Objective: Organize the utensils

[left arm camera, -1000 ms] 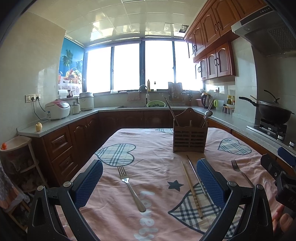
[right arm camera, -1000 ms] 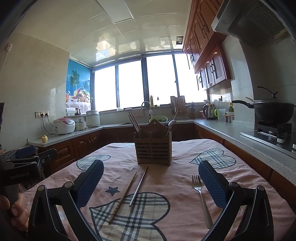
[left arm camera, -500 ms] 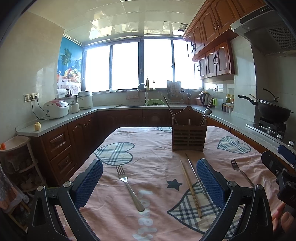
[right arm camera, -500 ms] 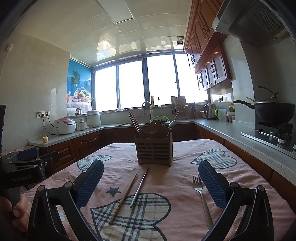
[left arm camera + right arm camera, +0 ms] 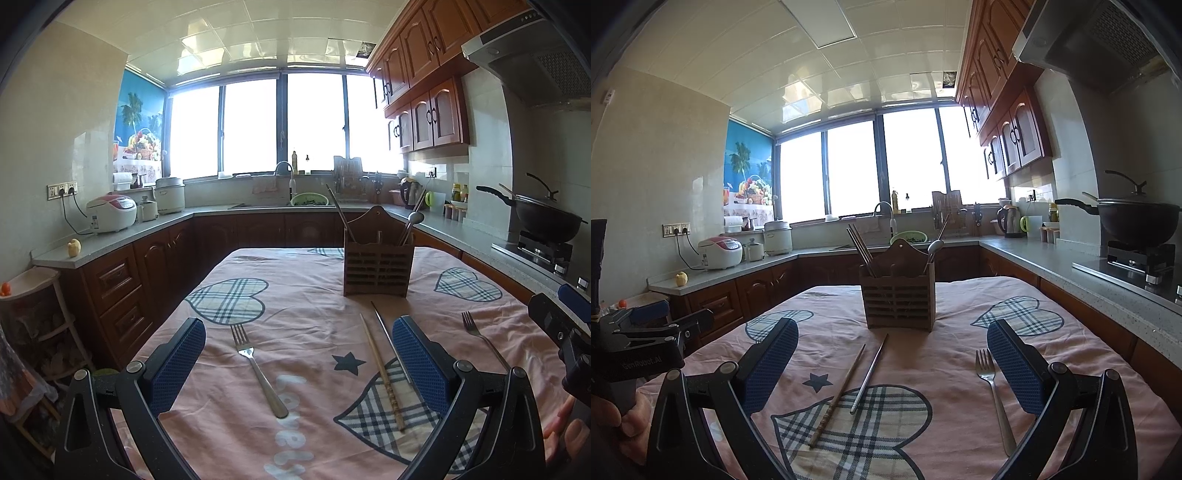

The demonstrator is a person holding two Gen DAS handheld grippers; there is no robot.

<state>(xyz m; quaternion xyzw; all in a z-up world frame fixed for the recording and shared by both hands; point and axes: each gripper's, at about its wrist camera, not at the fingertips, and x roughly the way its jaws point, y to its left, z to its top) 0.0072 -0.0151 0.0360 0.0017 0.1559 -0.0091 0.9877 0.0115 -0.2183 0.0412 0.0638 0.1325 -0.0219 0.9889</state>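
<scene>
A slatted wooden utensil holder (image 5: 377, 271) (image 5: 897, 303) stands mid-table with chopsticks and a spoon in it. On the pink cloth lie a fork (image 5: 258, 369), a wooden chopstick (image 5: 382, 373) (image 5: 837, 395), a metal chopstick (image 5: 384, 332) (image 5: 868, 373) and a second fork (image 5: 484, 341) (image 5: 993, 395). My left gripper (image 5: 299, 365) is open above the table, the first fork between its fingers' lines. My right gripper (image 5: 893, 369) is open too, hovering over both chopsticks, the second fork by its right finger. Neither holds anything.
The table (image 5: 295, 295) wears a pink cloth with plaid hearts. Counters wrap around: rice cookers (image 5: 110, 212) left, sink (image 5: 284, 177) at the back, a wok on the stove (image 5: 543, 218) right. A small shelf (image 5: 33, 295) stands at the left.
Both views have shifted only slightly; the holder sits a little lower in the right wrist view. Nothing on the table has moved and both grippers stay open.
</scene>
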